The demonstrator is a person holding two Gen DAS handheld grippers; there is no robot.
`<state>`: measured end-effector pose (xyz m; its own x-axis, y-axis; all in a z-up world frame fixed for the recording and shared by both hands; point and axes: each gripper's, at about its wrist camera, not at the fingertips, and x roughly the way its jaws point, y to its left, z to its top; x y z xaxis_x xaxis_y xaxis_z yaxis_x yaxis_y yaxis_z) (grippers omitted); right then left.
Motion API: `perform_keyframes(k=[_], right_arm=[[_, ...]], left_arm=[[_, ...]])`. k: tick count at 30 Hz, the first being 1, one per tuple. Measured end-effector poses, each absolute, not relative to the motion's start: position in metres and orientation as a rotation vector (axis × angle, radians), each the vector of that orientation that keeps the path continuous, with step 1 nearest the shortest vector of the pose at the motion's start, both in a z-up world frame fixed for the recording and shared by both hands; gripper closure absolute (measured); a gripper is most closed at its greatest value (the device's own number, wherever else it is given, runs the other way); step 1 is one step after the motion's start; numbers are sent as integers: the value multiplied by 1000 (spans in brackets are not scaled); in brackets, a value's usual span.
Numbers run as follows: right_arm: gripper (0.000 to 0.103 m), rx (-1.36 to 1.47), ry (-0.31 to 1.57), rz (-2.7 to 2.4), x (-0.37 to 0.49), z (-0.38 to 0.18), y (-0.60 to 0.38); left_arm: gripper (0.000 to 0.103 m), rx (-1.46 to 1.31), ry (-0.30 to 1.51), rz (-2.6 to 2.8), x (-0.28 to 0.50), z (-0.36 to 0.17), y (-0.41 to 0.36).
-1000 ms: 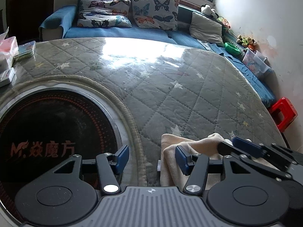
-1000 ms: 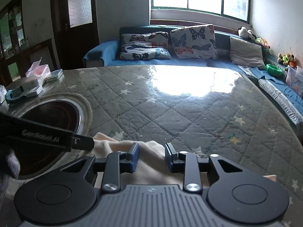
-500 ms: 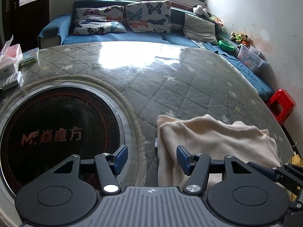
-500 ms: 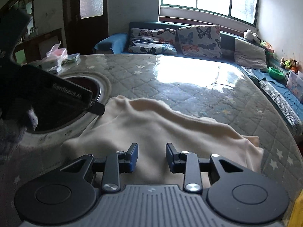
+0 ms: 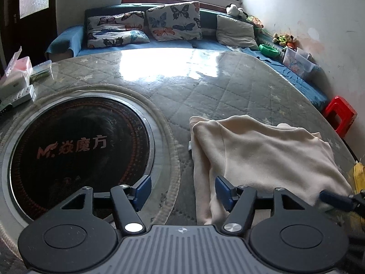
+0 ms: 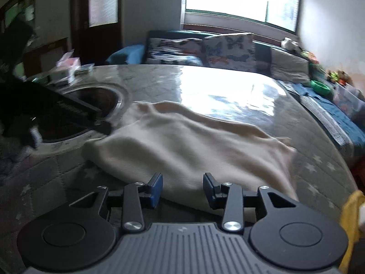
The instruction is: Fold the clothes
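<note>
Garment (image 5: 262,150): cream cloth, soft, matt, fleecy nap. Worktop (image 5: 228,96): grey quilted fabric under a glossy clear sheet that reflects window glare. Inset burner (image 5: 77,146): black, glass-like, metal-rimmed. Left gripper (image 5: 182,189): matt black plastic, blue pads.

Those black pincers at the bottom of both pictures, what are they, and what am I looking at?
They are hand-held grippers, not robot arms: a person carries one in each hand. Each has a wide-angle camera looking forward along its two blue-tipped fingers, so you get one picture per hand.

The left gripper is open and holds nothing; its right finger sits over the edge of a cream garment. The right gripper is open too, empty, with the same garment just ahead of it.

The garment lies rumpled on a grey quilted table cover, beside a round black cooktop set into the table. A blue sofa with butterfly cushions stands behind. The job is folding clothes.
</note>
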<state>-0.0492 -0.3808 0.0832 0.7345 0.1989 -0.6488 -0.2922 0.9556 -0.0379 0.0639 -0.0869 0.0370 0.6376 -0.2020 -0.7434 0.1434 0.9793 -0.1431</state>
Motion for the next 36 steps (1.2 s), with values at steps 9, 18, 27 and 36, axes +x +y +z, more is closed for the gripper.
perform_keyframes(k=[9, 18, 27, 36], right_arm=[[48, -93, 723, 209, -54, 76, -404], [25, -50, 706, 189, -64, 76, -402], [10, -55, 699, 176, -75, 76, -396], [0, -71, 702, 159, -85, 76, -390]], left_arm=[[33, -91, 861, -230, 47, 37, -88], [22, -62, 862, -248, 28, 35, -89], [14, -37, 834, -272, 9, 37, -91], [7, -29, 814, -278, -4, 37, -91]])
